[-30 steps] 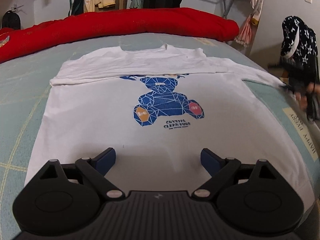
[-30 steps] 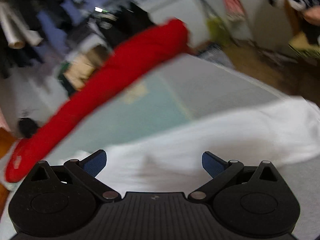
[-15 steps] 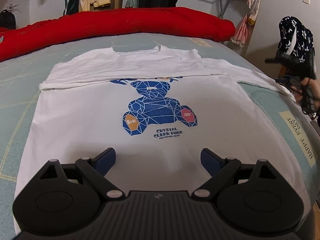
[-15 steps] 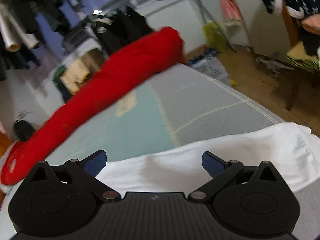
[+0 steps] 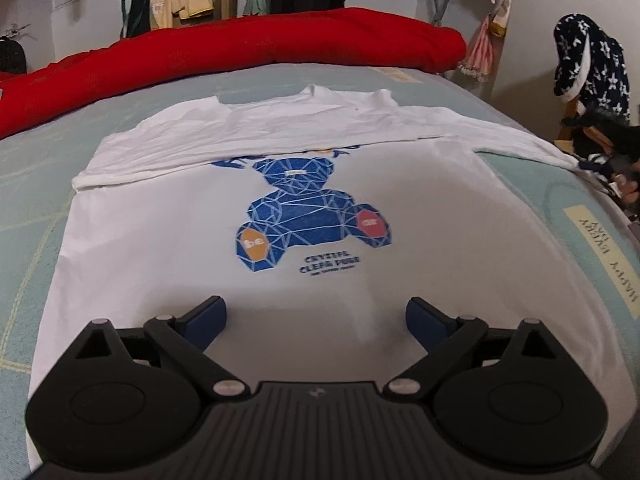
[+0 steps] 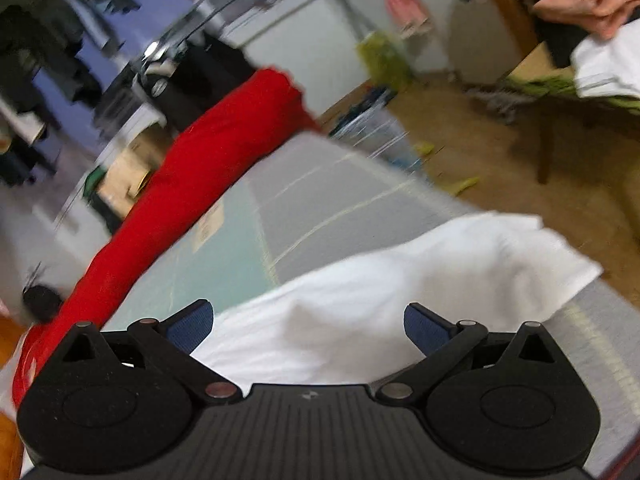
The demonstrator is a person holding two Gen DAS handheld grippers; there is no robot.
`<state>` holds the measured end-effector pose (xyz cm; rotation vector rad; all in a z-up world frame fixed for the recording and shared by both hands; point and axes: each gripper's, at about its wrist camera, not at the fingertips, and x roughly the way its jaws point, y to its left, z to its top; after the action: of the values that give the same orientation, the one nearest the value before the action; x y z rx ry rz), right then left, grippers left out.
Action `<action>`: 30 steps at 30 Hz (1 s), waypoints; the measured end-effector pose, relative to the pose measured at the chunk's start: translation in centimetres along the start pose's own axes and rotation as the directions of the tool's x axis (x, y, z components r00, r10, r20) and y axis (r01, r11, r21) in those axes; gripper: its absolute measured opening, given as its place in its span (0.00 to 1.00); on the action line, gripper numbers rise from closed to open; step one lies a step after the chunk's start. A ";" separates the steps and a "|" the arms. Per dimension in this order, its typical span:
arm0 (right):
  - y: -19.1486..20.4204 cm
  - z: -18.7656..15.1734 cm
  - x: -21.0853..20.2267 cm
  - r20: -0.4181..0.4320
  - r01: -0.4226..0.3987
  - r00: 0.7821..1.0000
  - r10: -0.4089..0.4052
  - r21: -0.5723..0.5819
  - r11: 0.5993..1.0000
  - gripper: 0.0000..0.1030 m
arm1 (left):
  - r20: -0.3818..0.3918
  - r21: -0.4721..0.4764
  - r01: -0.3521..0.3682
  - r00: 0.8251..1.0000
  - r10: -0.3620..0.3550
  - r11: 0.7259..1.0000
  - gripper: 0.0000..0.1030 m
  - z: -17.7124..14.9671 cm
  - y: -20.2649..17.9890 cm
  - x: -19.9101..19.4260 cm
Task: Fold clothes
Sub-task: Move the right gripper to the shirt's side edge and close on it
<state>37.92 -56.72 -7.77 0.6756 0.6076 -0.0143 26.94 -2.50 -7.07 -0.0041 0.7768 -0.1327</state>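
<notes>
The left wrist view sits low at the near hem of the shirt (image 5: 168,256), facing far toward the red duvet (image 5: 248,48). The right wrist view, tilted and blurred, looks close over the right sleeve (image 6: 400,280). Both share shirt, bed (image 5: 532,184) and duvet.

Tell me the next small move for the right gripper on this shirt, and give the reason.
Probably lower the right gripper onto the sleeve and close on it, ready to fold it inward. Its jaws are open and empty with the white cloth between and beyond them. On the shirt, one sleeve already lies folded across the chest, while this one stretches toward the bed's edge.
</notes>
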 end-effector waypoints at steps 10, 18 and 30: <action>-0.6 -1.3 -3.4 -0.026 0.007 1.000 -0.004 0.101 0.995 1.00 | 0.005 0.005 0.023 1.000 -0.023 1.000 0.93 -0.1 -0.3 -0.4; -7.5 -3.0 -2.7 0.144 -0.146 0.986 0.083 0.516 0.844 1.00 | 0.007 -0.014 0.035 0.999 -0.035 0.999 0.93 -0.3 -0.3 -0.1; -8.0 -1.6 0.0 0.266 -0.096 0.955 -0.129 0.690 0.717 1.00 | 0.012 -0.018 0.017 1.000 -0.017 1.000 0.96 -0.2 -0.6 0.6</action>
<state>35.41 -62.06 -13.41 1.3857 0.2951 -0.3799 27.19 -3.14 -7.58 -0.0282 0.7661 -0.1419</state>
